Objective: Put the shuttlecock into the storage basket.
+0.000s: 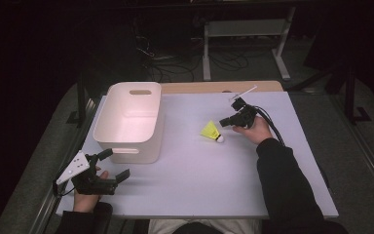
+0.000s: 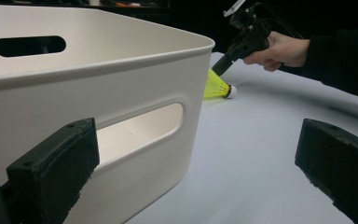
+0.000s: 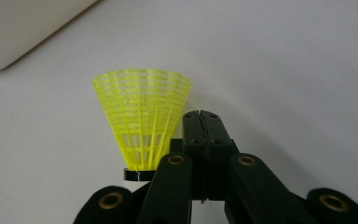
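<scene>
From the high view, a pale bench (image 1: 190, 170) stands in a dark room with cables on the floor (image 1: 175, 63) behind; the right hand-held gripper (image 1: 227, 122) sits just beside the yellow shuttlecock (image 1: 211, 131), and the left hand-held gripper (image 1: 117, 165), jaws wide and empty, is near the white bin (image 1: 126, 122). In the left gripper view, the bin (image 2: 98, 93) hides part of the shuttlecock (image 2: 216, 85). In the right gripper view, the right hand-held gripper (image 3: 205, 116) is closed on nothing, the shuttlecock (image 3: 142, 121) just left of it, its cork tip hidden.

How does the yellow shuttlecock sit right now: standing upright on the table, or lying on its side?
Lying on its side: the yellow shuttlecock rests on the table, white cork tip level with its skirt.
</scene>
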`<control>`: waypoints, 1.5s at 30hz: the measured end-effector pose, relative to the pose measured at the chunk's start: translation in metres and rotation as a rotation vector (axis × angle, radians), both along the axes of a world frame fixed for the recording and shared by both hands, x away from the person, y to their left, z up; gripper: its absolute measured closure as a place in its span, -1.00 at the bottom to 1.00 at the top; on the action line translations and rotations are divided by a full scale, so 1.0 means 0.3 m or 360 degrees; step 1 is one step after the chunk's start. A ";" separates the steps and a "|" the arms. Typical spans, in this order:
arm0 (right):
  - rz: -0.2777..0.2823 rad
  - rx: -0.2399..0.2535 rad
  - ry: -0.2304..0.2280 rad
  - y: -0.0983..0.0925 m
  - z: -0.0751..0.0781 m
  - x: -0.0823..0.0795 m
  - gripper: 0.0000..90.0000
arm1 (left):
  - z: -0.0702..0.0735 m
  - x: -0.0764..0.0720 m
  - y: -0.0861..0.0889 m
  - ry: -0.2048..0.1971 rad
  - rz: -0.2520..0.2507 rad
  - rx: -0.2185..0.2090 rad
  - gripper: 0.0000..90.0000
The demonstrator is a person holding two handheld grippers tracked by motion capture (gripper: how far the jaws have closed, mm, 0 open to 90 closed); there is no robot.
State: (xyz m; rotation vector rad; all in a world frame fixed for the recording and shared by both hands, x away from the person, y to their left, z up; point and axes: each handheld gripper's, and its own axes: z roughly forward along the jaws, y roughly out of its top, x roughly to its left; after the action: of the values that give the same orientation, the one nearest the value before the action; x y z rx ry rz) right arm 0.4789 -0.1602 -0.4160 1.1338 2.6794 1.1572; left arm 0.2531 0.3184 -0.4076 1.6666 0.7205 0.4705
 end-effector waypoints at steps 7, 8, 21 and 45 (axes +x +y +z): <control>0.0010 0.0002 -0.0026 -0.018 0.038 -0.013 0.95 | 0.000 0.000 0.000 0.0000 0.0001 -0.0001 -1.00; 0.0013 -0.0001 -0.0027 -0.020 0.041 -0.015 0.94 | 0.000 0.000 0.000 -0.0001 0.0001 0.0000 -1.00; 0.0088 -0.0021 -0.0024 -0.023 0.093 -0.047 0.70 | 0.000 0.000 0.000 0.0000 0.0001 0.0000 -1.00; 0.0161 -0.0016 0.0004 0.004 0.113 -0.073 -0.73 | 0.000 0.000 0.000 0.0000 0.0004 0.0000 -1.00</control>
State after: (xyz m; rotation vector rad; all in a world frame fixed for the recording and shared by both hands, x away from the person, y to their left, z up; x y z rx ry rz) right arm 0.4570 -0.1589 -0.3820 1.0094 2.7706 1.1550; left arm 0.2531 0.3184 -0.4076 1.6660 0.7227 0.4722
